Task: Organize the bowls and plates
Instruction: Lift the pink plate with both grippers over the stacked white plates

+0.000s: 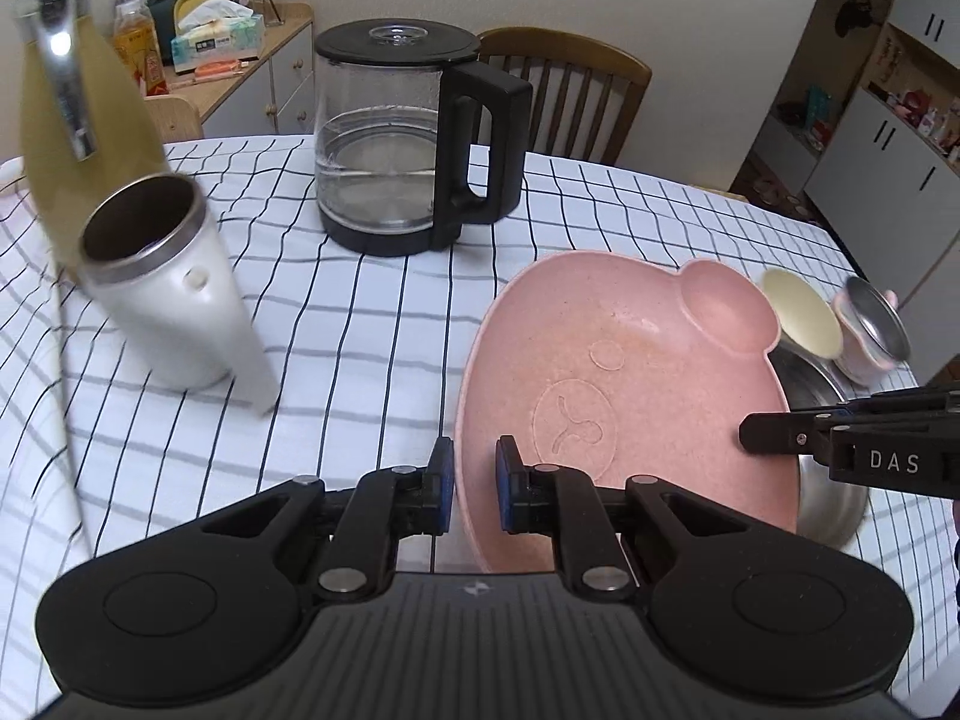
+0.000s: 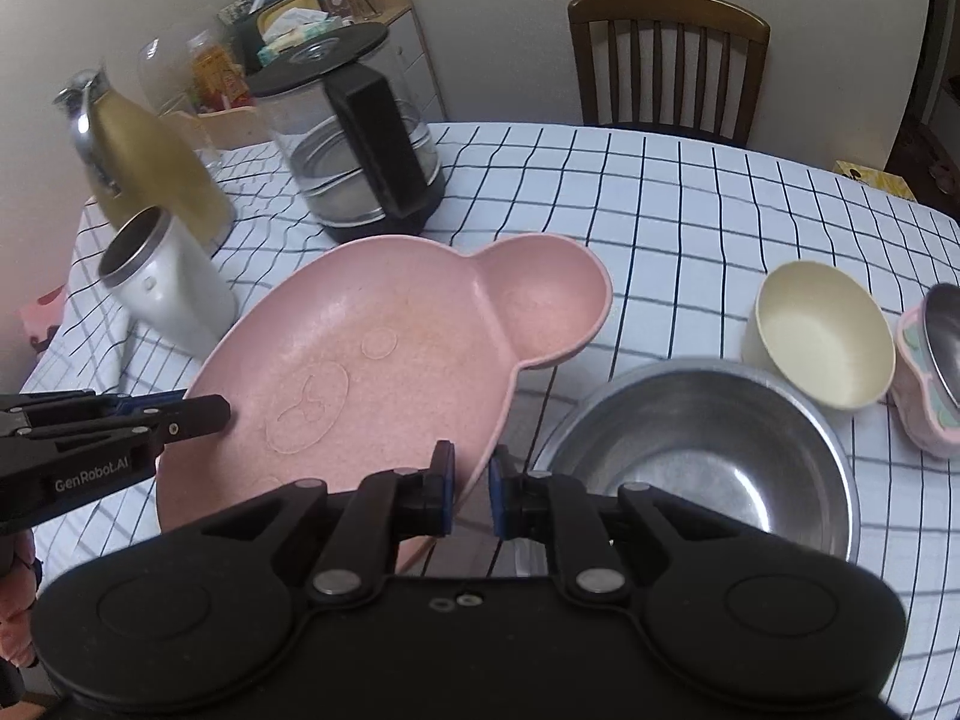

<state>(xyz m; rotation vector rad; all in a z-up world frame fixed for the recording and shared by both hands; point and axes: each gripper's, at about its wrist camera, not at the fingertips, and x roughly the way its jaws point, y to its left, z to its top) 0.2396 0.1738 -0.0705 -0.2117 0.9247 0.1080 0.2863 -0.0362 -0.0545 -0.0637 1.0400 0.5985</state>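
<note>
A pink bear-shaped plate point(image 1: 606, 384) point(image 2: 372, 360) is held tilted above the checked tablecloth. My left gripper point(image 1: 474, 486) straddles its near-left rim with the pads close on either side. My right gripper point(image 2: 471, 492) pinches its right rim; it also shows from the side in the left wrist view point(image 1: 750, 432). A steel bowl point(image 2: 708, 456) sits on the table, partly under the plate. A cream bowl point(image 2: 822, 342) and a pink bowl with a steel liner point(image 2: 936, 372) stand beyond it.
A glass kettle with a black handle point(image 1: 408, 144) stands at the back of the table. A white steel-rimmed tumbler point(image 1: 162, 294) and a yellow thermos jug point(image 1: 72, 120) stand at the left. A wooden chair point(image 2: 666, 60) stands behind the table.
</note>
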